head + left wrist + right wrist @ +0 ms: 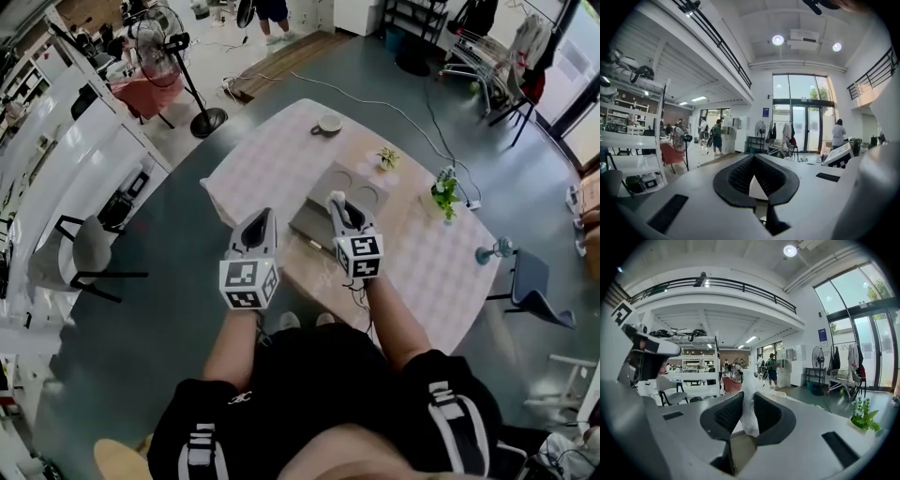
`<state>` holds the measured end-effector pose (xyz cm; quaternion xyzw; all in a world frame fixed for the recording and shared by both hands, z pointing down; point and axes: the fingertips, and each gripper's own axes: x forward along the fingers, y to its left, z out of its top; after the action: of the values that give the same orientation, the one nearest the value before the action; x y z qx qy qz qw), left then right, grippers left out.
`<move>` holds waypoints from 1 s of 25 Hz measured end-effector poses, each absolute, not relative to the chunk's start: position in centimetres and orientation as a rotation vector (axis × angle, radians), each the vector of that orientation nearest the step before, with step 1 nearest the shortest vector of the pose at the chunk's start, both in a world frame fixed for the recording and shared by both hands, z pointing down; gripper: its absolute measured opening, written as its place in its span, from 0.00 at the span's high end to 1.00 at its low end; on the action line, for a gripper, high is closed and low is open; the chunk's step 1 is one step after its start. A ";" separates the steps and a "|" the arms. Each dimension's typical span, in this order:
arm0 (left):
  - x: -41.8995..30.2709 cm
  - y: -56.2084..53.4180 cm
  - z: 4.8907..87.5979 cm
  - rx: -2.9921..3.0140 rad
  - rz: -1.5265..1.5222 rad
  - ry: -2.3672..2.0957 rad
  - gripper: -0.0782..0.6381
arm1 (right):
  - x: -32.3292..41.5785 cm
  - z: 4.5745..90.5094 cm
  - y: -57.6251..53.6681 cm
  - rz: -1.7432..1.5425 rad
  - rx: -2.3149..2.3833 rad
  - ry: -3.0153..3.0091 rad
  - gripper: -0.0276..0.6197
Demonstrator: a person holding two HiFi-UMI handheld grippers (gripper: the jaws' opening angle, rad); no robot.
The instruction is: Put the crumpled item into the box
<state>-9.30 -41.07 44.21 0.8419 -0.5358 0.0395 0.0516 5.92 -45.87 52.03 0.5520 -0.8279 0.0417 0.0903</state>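
My right gripper [339, 204] [749, 397] is shut on the crumpled item [749, 411], a white wad of paper or tissue that stands up between its dark pads. From the head view this gripper hangs over the open grey cardboard box [317, 217], which lies on the table in front of me. Only a pale bit of the item shows at the jaw tips there. My left gripper [260, 223] [754, 158] hovers at the table's near left edge, left of the box, with its tips together and nothing between them.
The table [427, 267] carries a pale checked cloth, a small round dish [329, 123] at the far end and two little potted plants [387, 157] [444, 195] on the right. A chair [532, 279] stands right of the table and a floor fan [167, 42] far left.
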 end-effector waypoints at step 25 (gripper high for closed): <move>-10.4 -41.5 47.3 2.472 0.183 -1.646 0.89 | 8.8 70.2 -46.3 0.640 1.514 -2.141 0.84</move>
<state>-10.39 -41.46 47.32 0.8279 -0.5513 0.0614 0.0830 8.84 -46.27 70.20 0.5474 -0.7738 0.2314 0.2193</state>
